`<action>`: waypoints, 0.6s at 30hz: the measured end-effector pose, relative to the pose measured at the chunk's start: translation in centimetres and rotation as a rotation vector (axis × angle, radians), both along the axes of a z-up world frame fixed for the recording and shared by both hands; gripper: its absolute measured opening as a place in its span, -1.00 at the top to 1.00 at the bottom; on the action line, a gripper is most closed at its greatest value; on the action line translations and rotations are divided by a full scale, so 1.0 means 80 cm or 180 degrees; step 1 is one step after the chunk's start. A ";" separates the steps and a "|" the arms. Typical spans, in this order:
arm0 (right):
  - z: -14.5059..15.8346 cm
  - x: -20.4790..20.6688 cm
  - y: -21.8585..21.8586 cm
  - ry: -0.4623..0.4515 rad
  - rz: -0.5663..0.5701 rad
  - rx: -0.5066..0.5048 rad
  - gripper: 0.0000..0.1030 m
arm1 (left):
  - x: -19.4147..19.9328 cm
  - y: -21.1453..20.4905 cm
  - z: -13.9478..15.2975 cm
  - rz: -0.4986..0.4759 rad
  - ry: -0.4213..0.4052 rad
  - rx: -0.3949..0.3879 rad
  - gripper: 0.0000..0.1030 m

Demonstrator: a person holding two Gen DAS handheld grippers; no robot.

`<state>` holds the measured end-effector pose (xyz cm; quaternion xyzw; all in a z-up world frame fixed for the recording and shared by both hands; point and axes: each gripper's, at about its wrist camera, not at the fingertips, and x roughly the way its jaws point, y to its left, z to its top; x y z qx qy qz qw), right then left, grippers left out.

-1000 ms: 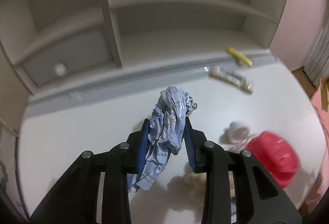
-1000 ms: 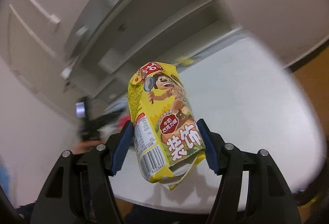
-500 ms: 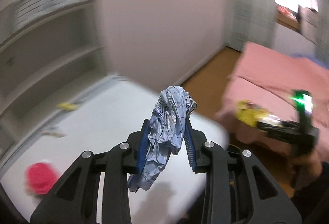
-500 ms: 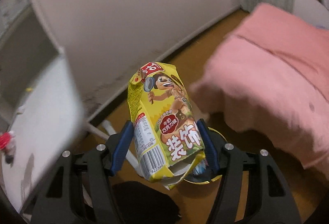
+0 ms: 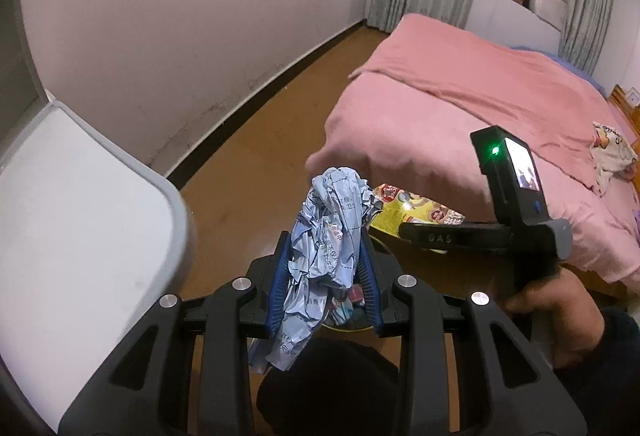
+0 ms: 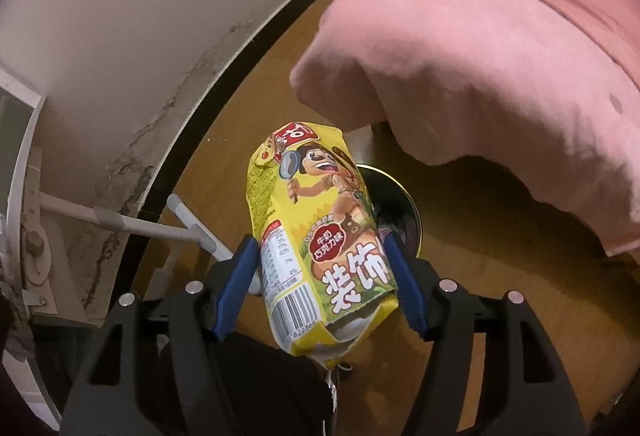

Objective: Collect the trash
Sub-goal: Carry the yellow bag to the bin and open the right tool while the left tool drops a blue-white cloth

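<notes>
My left gripper (image 5: 325, 242) is shut on a crumpled blue-and-white wrapper (image 5: 332, 204) that sticks up between its blue pads. Below it on the floor stands a round bin (image 5: 352, 330) with a gold rim and some trash inside. My right gripper (image 6: 320, 242) holds a yellow cartoon snack carton (image 6: 312, 236) over the same bin (image 6: 404, 196). Its jaws are opening, and the carton is still between the pads. In the left wrist view the carton (image 5: 416, 212) and a hand (image 5: 560, 308) on the right gripper's handle show at the right.
A bed with a pink blanket (image 5: 460, 108) fills the right side, close to the bin. The white desk top (image 5: 80, 216) is at the left, with its legs (image 6: 132, 224) against the wall. Brown wooden floor (image 5: 256, 164) runs between them. Dark clothing (image 6: 260, 388) lies under the grippers.
Both grippers swung away from the desk and tilted down over the floor beside the bed, above the bin. Each still has its piece of trash between its pads.
</notes>
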<state>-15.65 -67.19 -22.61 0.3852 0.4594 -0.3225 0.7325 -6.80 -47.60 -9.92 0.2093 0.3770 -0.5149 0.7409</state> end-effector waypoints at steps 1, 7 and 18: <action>-0.001 -0.003 -0.003 -0.0001 0.0001 0.0020 -0.27 | -0.001 -0.004 -0.002 -0.0003 0.0014 0.0017 0.39; -0.002 -0.007 -0.011 -0.0072 0.0035 0.0052 -0.40 | 0.011 -0.027 -0.013 -0.0034 0.0070 0.0085 0.39; 0.011 -0.015 -0.016 -0.0194 -0.0187 -0.0037 -0.41 | 0.014 -0.039 -0.046 -0.0066 0.0159 0.0241 0.39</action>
